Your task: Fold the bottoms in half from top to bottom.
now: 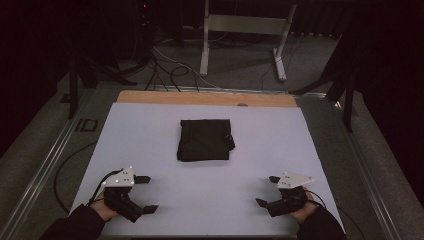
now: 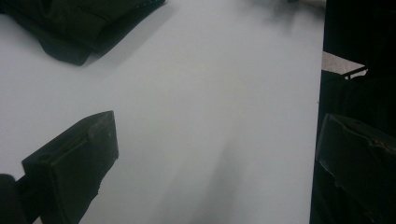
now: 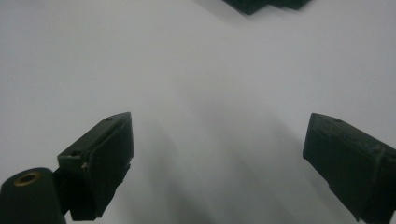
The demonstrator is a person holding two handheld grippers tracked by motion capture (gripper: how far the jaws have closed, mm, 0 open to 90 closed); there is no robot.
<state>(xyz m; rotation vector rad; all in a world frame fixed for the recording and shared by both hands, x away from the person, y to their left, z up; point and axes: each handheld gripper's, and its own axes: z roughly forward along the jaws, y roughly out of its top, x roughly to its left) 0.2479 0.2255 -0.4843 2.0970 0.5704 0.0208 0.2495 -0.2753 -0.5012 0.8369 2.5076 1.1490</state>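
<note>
step: my left gripper (image 1: 145, 194) and right gripper (image 1: 267, 190) gape empty, well short of cloth (image 1: 204, 139) | next: I reach to its near corners

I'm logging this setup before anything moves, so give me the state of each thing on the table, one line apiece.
Black folded cloth: folded into a rough square, lying flat mid-table, untouched.
Left claw: open, empty, near the table's front edge, apart from the cloth.
Right claw: open, empty, near the table's front edge, apart from the cloth.
White table sheet: flat, smooth, covering the wooden table except its far strip.
</note>
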